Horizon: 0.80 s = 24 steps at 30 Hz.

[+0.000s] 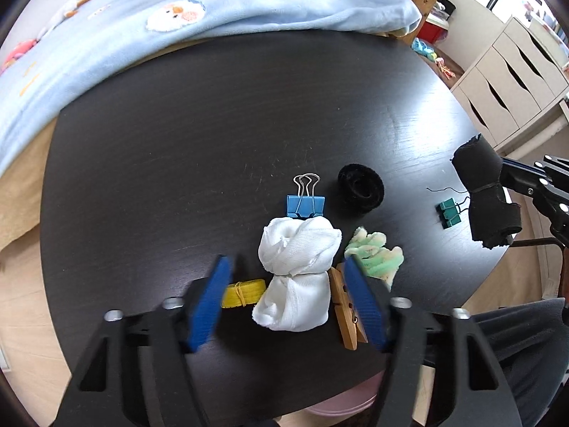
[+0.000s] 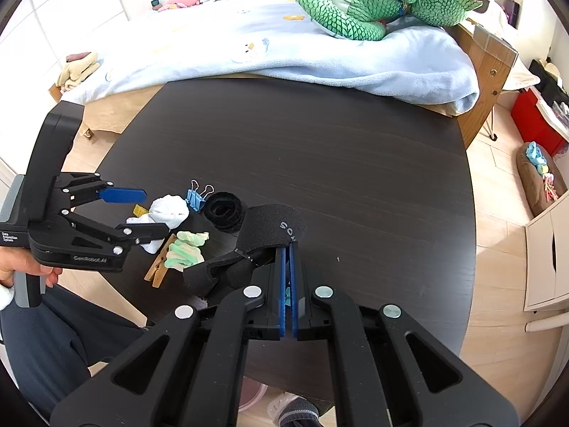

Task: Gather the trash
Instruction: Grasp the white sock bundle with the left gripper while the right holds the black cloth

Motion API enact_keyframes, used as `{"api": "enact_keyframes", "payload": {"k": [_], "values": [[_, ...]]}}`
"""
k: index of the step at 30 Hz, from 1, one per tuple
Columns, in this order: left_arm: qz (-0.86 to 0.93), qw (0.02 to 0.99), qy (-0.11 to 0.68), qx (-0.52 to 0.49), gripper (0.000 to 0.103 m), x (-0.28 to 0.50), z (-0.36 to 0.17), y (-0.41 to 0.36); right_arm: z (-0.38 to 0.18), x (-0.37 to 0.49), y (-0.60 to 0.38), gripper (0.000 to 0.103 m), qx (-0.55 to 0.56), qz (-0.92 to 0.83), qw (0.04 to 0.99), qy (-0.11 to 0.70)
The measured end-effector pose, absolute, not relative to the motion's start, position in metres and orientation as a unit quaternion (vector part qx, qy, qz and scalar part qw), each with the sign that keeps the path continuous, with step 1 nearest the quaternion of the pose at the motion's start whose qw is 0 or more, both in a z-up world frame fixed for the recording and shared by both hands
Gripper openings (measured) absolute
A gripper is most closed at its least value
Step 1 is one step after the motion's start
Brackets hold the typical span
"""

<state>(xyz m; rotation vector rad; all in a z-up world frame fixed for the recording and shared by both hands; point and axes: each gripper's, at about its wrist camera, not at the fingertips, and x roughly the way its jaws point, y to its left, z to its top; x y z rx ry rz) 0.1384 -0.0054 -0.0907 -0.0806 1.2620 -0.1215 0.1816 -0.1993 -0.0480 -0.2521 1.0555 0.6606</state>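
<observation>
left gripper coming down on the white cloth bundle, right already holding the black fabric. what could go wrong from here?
1. The left gripper straddles the white cloth bundle, but the wooden clothespin and yellow roll lie right beside it; a finger may catch one.
2. The blue binder clip touches the bundle's far end and could get dragged.
3. The black fabric hangs loosely from the shut right gripper and may sweep the green-and-cream fluffy scrap.

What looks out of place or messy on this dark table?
A jumble sits near the table's front edge: a knotted white cloth, a frayed green and cream rag, a wooden clothespin and a blue binder clip, all crowded together. The clothespin lies slanted beside the cloth.
</observation>
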Motion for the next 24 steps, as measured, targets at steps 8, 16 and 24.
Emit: {"api": "enact_keyframes", "payload": {"k": [8,16,24], "values": [[-0.059,0.811,0.580,-0.037,0.032,0.138,-0.088,-0.005,-0.050,0.181,-0.197,0.002,-0.116,0.309,0.804,0.494],[-0.055,0.830,0.553,-0.040,0.031,0.127,-0.064,-0.002,-0.043,0.174,-0.195,0.002,-0.113,0.310,0.809,0.487],[-0.056,0.850,0.522,-0.042,0.031,0.097,-0.032,-0.006,-0.023,0.151,-0.199,0.002,-0.107,0.314,0.817,0.472]]}}
